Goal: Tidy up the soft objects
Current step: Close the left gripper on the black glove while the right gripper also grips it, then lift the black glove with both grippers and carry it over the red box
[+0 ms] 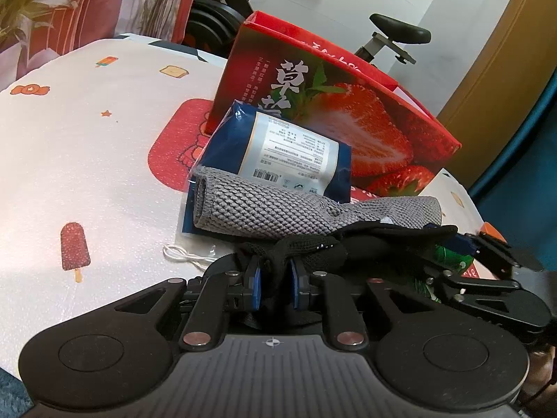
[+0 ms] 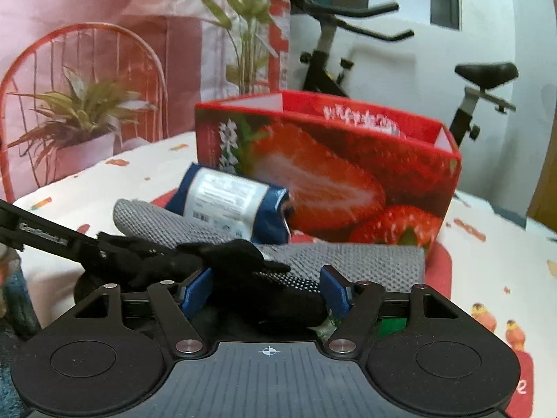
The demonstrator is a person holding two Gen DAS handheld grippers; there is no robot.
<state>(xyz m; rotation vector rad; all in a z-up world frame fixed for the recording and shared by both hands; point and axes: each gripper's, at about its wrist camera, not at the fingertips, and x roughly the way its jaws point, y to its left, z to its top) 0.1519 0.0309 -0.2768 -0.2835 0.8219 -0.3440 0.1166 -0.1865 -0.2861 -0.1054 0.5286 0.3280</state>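
Pinching a black glove [image 1: 313, 247] low in the frame, the left claw [image 1: 273, 278] has its blue pads closed on a fold of it. The right claw [image 2: 266, 289] stands apart around the same glove's other end, not yet biting. Behind them, mid-frame, a grey cloth [image 1: 278, 209] and a blue packet [image 1: 278, 149] lie on the table [image 1: 87, 160] against the strawberry box [image 2: 348, 174]. I'd judge little is done: nothing visibly sits inside the box.
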